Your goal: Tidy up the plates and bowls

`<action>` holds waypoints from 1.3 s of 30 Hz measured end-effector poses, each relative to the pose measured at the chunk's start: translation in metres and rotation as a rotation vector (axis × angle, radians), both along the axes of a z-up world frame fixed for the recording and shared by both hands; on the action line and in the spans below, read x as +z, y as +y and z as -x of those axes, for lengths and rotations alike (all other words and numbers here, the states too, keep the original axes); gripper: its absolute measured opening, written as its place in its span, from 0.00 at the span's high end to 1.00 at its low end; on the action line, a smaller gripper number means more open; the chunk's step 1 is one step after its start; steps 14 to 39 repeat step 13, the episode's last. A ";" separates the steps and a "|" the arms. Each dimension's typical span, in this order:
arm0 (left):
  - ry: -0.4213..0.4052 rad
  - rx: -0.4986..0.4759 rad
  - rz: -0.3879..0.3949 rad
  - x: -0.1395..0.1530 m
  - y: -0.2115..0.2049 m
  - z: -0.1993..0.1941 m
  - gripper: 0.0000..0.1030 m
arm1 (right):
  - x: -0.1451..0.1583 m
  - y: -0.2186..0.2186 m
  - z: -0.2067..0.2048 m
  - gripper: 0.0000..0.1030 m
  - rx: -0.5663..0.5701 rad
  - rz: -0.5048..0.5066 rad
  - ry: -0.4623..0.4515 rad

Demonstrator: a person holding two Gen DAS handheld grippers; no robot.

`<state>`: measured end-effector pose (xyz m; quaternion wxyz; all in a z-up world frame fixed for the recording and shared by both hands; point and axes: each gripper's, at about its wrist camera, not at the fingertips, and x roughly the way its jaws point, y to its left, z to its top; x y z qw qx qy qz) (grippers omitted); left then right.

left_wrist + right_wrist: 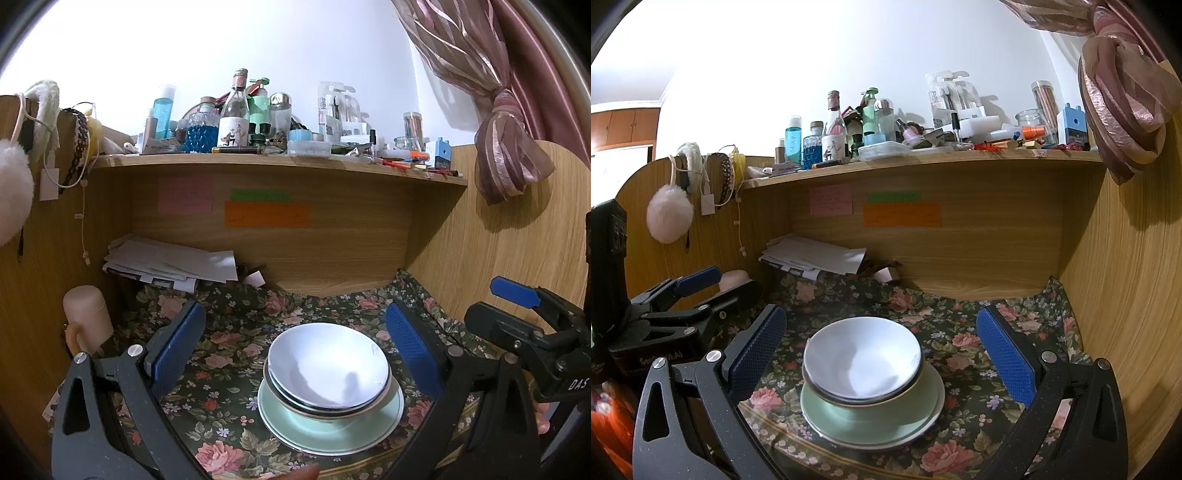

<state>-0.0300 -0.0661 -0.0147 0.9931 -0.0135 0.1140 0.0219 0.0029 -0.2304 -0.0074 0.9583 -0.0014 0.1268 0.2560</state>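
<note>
Floral cloth (229,354), wood desk (332,254), stacked bowls (328,373)

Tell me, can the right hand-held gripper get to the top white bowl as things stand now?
Probably yes. The right hand-held gripper is open, and the white bowl sits on top of the stack straight ahead between its fingers. Nothing lies between them; the left hand-held gripper is off to the side.

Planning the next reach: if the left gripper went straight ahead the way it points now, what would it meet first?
Probably the stacked bowls on the green plate, which sit between the open left gripper fingers, though depth is unclear.
</note>
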 end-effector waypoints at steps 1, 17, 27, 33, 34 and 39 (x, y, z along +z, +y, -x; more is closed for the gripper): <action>-0.001 0.001 0.000 0.000 0.000 0.000 0.03 | 0.000 0.001 0.000 0.00 -0.003 0.000 0.002; 0.001 0.000 -0.008 -0.002 -0.006 -0.005 0.03 | -0.005 0.013 -0.001 0.00 -0.031 -0.006 0.023; 0.001 0.000 -0.008 -0.002 -0.006 -0.005 0.03 | -0.005 0.013 -0.001 0.00 -0.031 -0.006 0.023; 0.001 0.000 -0.008 -0.002 -0.006 -0.005 0.03 | -0.005 0.013 -0.001 0.00 -0.031 -0.006 0.023; 0.001 0.000 -0.008 -0.002 -0.006 -0.005 0.03 | -0.005 0.013 -0.001 0.00 -0.031 -0.006 0.023; 0.001 0.000 -0.008 -0.002 -0.006 -0.005 0.03 | -0.005 0.013 -0.001 0.00 -0.031 -0.006 0.023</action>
